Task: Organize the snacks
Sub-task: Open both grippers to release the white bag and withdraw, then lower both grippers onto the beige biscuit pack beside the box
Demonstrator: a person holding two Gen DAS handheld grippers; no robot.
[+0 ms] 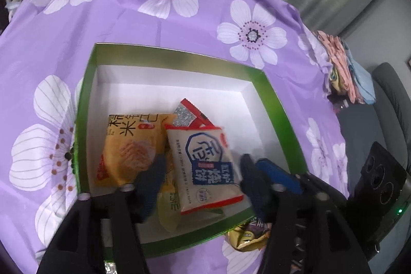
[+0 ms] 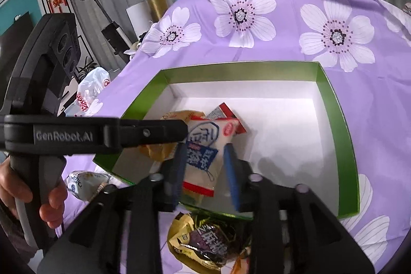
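Left gripper (image 1: pixel 200 163) low over the near half of a green-rimmed box (image 1: pixel 280 114), jaws parted about halfway, dark fingers (image 1: pixel 151 179) flanking a white-and-blue snack packet (image 1: pixel 203 145) without pressing on it. Right gripper (image 2: pixel 204 148) close alongside, aimed at the same packet, jaws parted more narrowly, blue pads (image 2: pixel 232 171) just beside the packet's two long edges; no clear squeeze seen there either, though hard to tell whether touching or just apart. Packet itself: flat sealed pouch, cream-white face, large blue emblem with white characters, blue band of characters below it, small red round mark at one corner, red strips along the crimped ends. Lying loose and slightly tilted inside the box on its white floor, on top of other snacks: partly over an orange-yellow packet (image 1: pixel 131 145) with a biscuit picture on the left, with a red-and-silver packet (image 1: pixel 190 114) poking out from behind its far end. Far half of the box floor bare white. Box on a purple flowered cloth (image 1: pixel 179 25). Outside the box, against its near wall and under the right gripper, a gold-and-dark crumpled packet (image 2: pixel 208 240); farther left on the cloth, a small white packet (image 2: pixel 84 184). Person's hand (image 2: pixel 51 199) wrapped around the left gripper's handle, seen in the right wrist view.
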